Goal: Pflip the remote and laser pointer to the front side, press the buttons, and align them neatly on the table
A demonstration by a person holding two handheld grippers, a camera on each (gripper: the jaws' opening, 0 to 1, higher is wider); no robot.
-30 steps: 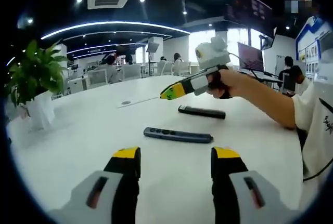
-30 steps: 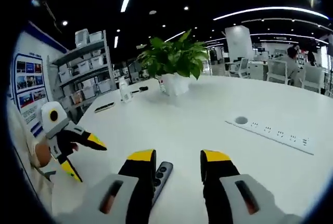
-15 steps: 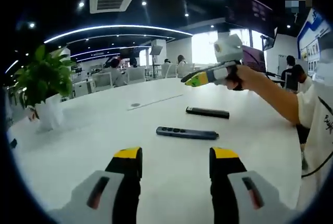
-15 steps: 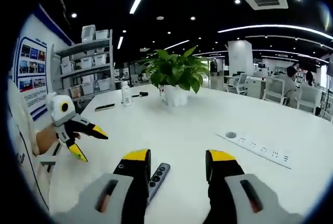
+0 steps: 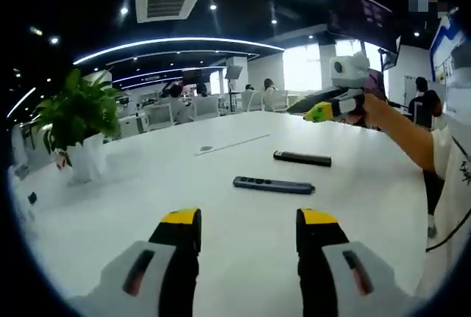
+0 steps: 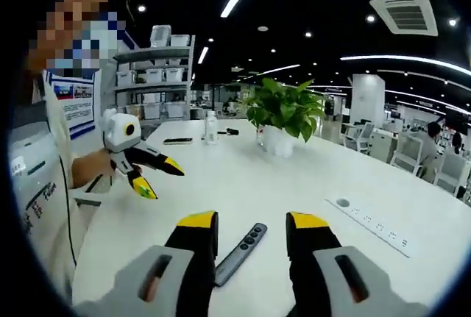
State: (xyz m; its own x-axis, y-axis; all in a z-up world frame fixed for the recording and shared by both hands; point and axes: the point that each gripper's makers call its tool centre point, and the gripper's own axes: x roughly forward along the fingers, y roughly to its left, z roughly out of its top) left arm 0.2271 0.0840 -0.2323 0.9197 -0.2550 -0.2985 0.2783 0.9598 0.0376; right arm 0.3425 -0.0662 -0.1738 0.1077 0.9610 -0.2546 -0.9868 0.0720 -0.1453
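Remote (image 5: 274,184) and laser pointer (image 5: 302,158) lie side by side on the white desk (image 5: 147,192), the pointer farther off. Left gripper (image 5: 248,225) hovers near, jaws apart and empty. Right gripper (image 6: 250,229), also apart and empty, is raised above the desk's right part; a potted plant (image 5: 73,122) stands far left.
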